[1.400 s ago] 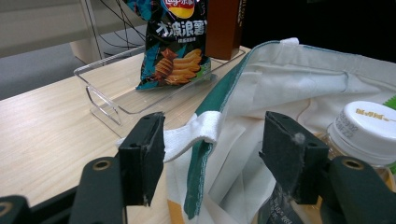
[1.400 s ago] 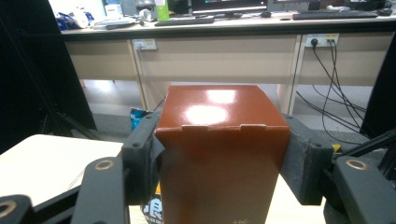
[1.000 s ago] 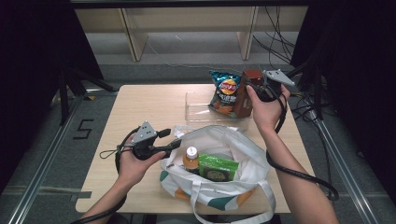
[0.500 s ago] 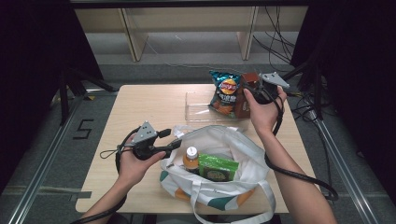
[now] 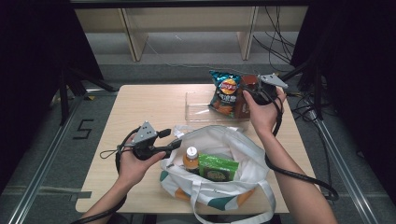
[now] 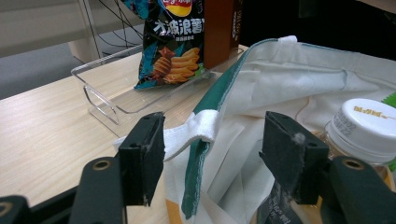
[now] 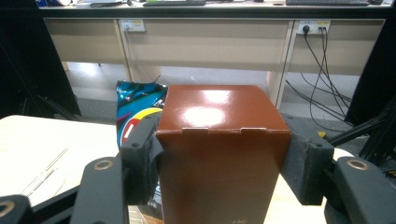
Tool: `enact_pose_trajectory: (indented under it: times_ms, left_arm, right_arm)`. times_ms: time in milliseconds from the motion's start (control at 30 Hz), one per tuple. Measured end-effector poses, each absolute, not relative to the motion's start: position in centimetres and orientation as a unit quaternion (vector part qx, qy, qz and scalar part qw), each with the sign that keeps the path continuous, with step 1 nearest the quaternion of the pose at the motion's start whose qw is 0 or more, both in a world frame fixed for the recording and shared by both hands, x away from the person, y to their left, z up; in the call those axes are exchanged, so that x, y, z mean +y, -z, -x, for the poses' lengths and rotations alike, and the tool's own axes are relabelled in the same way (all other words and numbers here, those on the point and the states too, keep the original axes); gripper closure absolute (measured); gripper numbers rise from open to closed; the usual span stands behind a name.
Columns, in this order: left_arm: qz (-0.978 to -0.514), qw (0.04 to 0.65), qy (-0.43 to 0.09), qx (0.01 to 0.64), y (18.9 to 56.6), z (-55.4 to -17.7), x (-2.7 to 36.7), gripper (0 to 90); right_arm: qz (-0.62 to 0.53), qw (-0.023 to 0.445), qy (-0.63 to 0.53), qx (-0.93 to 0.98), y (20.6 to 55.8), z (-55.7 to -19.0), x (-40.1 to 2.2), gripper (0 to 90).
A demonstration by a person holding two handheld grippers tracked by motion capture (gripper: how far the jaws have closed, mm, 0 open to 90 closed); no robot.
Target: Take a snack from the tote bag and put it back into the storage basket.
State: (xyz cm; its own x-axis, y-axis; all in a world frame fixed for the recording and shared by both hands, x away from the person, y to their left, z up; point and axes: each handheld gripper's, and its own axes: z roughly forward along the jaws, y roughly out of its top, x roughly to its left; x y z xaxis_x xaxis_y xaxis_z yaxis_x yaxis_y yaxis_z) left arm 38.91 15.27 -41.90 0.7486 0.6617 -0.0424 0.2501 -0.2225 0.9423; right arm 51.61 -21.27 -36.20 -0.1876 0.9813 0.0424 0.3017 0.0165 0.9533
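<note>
Brown carton (image 7: 222, 163): clamped between right gripper (image 7: 219, 163) pads; lift upright, clear of chip bag (image 5: 225, 92). Left gripper (image 6: 212, 161): jaws apart, straddling tote bag (image 5: 233, 149) rim.

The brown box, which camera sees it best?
The right gripper view: the brown box stands big and close between the right gripper pads, which press its sides. The high view shows it small, mostly behind the hand. The left gripper view shows just a far-off slice beside the chip bag.
</note>
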Motion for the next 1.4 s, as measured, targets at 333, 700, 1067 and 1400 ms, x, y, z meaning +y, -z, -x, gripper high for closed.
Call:
enact_pose_trajectory:
  times_ms: [333, 700, 1067, 1400]
  left_arm:
    - [-0.759, 0.546, -0.188, 0.300, 41.9, -38.9, 15.2, 38.8]
    - [-0.759, 0.546, -0.188, 0.301, 41.9, -38.9, 15.2, 38.8]
    - [-0.760, 0.546, -0.187, 0.299, 42.0, -38.9, 15.1, 38.7]
    - [-0.760, 0.545, -0.186, 0.299, 42.0, -38.9, 15.1, 38.6]
  right_arm:
    - [-0.530, 0.357, -0.463, 0.615, 36.5, -51.6, -21.3, 38.9]
    - [-0.535, 0.351, -0.461, 0.615, 36.6, -51.6, -21.3, 38.8]
    - [-0.535, 0.344, -0.446, 0.629, 37.2, -51.8, -21.4, 38.3]
    - [-0.537, 0.338, -0.436, 0.638, 37.6, -51.9, -21.3, 38.8]
